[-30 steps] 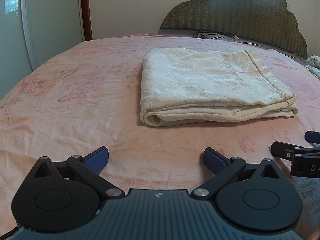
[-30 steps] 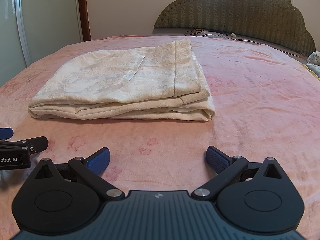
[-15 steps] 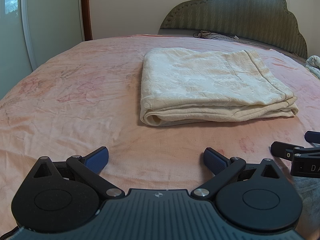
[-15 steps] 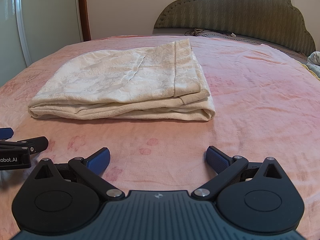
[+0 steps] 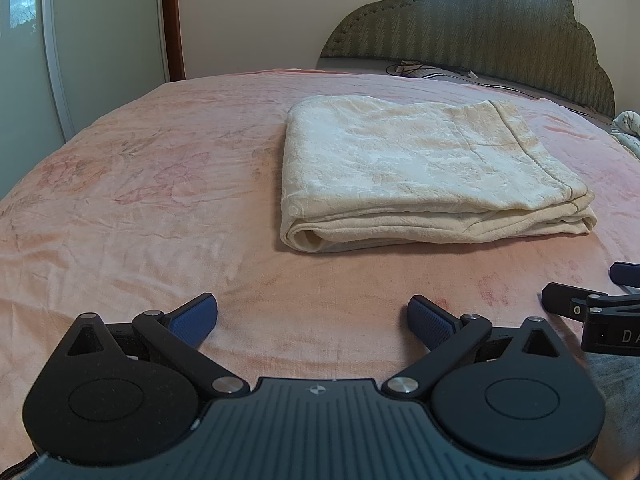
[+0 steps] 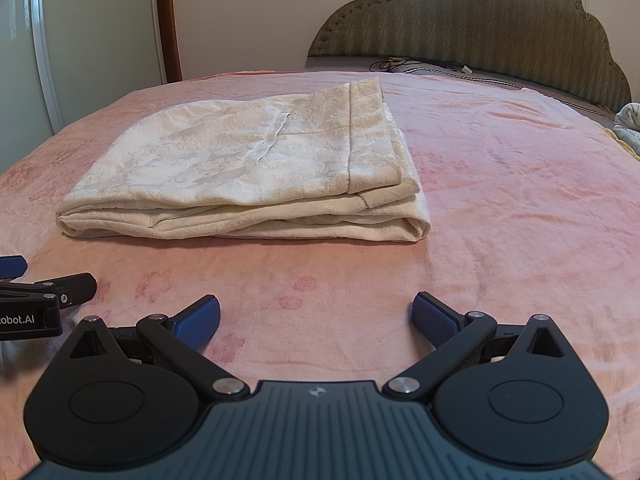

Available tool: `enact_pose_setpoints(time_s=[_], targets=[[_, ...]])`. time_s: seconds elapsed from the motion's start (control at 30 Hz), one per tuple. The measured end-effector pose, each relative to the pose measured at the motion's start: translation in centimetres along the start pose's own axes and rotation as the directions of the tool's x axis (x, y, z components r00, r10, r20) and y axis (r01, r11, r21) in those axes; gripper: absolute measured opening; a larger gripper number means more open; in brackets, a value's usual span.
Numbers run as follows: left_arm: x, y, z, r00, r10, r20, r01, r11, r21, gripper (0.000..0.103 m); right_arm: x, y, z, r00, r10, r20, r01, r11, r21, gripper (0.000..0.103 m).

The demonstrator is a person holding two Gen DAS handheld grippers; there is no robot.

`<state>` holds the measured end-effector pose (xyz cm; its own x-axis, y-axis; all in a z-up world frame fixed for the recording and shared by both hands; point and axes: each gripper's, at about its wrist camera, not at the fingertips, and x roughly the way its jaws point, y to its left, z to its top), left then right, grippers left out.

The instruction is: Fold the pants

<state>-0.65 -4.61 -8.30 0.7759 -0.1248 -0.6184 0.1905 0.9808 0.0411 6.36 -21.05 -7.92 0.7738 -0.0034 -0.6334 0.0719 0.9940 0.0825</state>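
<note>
The cream patterned pants [image 5: 420, 172] lie folded into a flat rectangular stack on the pink bed cover [image 5: 160, 208]; they also show in the right wrist view [image 6: 248, 176]. My left gripper [image 5: 313, 318] is open and empty, low over the cover, short of the stack's near edge. My right gripper [image 6: 316, 318] is open and empty too, beside the left one and equally short of the stack. The right gripper shows at the right edge of the left wrist view [image 5: 592, 304]; the left gripper shows at the left edge of the right wrist view [image 6: 44, 288].
A dark green padded headboard [image 5: 472, 28] stands at the far end of the bed. Cables [image 6: 404, 65] lie near it. A wardrobe door [image 5: 100, 32] is at the far left. A bundle of light cloth [image 6: 630, 120] sits at the far right edge.
</note>
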Motion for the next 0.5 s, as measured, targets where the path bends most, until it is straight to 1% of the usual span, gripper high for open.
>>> enact_pose_setpoints(time_s=[0.5], targets=[[0.02, 0.03, 0.00, 1.000, 0.000, 0.000, 0.000, 1.000, 0.000, 0.103, -0.02, 0.00, 0.00, 1.000, 0.000, 0.000, 0.000, 1.000, 0.000, 0.103]])
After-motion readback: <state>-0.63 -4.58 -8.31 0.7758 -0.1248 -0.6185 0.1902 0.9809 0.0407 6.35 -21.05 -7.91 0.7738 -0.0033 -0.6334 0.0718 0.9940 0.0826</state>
